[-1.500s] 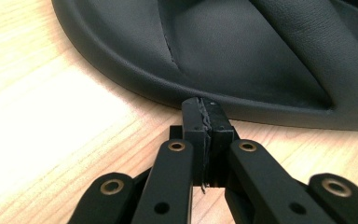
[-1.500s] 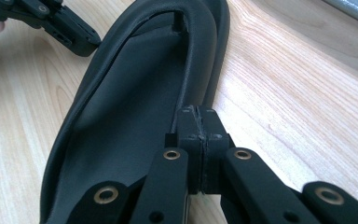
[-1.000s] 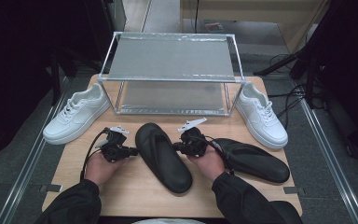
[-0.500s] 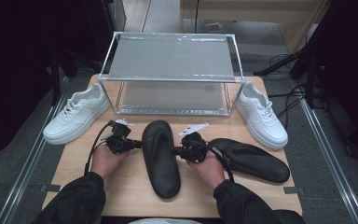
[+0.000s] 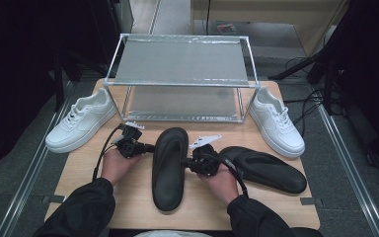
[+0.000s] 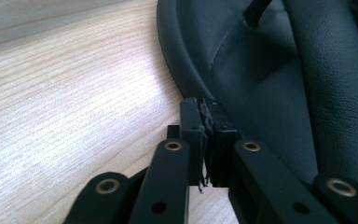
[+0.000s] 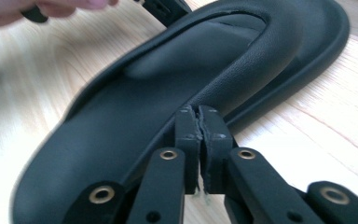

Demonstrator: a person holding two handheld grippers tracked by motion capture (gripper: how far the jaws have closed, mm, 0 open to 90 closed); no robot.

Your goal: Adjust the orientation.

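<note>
A black flip-flop (image 5: pixel 169 170) lies in the middle of the wooden table (image 5: pixel 128 197), its toe towards the rack. My left gripper (image 5: pixel 150 147) touches its left rim near the toe. In the left gripper view the jaws (image 6: pixel 207 109) stand pressed together at the sandal's edge (image 6: pixel 270 84). My right gripper (image 5: pixel 186 161) meets the right rim. Its jaws (image 7: pixel 198 114) are together against the sandal's side (image 7: pixel 135 102). Both pairs of jaws have just been opening by a sliver, with nothing between them. A second black flip-flop (image 5: pixel 265 169) lies to the right.
A metal-framed rack (image 5: pixel 180 74) with two mesh shelves stands at the back of the table. A white sneaker (image 5: pixel 81 121) sits to its left and another (image 5: pixel 276 122) to its right. Dark floor and cables surround the table.
The middle flip-flop has turned from slanting to pointing straight away. My left hand has slid along with its toe end, and the right hand has shifted only slightly.
</note>
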